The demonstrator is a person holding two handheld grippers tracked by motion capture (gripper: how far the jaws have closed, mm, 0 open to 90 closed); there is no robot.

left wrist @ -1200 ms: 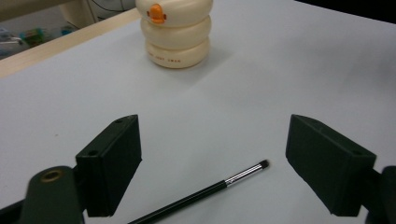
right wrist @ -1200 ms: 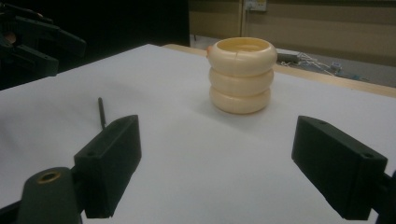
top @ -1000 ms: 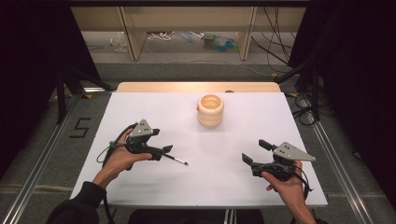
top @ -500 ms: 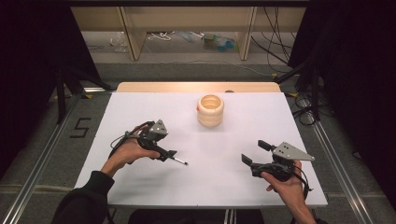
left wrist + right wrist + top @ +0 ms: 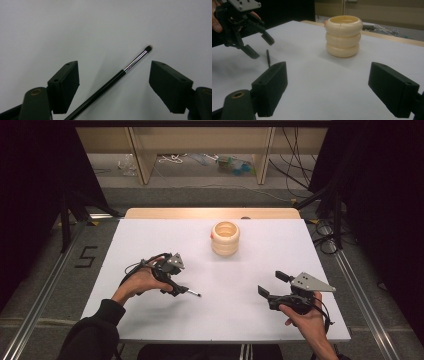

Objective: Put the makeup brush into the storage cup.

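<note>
Left gripper [image 5: 113,82] over thin black makeup brush [image 5: 110,83] near the white table's [image 5: 260,250] left edge; jaws apart, just been closing, straddling its diagonal handle untouched.

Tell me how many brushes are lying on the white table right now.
1. The brush lies flat on the table, between the open jaws of the left gripper, apart from both pads. The holder may hide others.

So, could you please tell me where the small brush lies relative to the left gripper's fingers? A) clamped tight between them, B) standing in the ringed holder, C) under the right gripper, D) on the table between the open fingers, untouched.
D: in the left gripper view the brush lies flat on the white table, clear of both open fingers.
</note>
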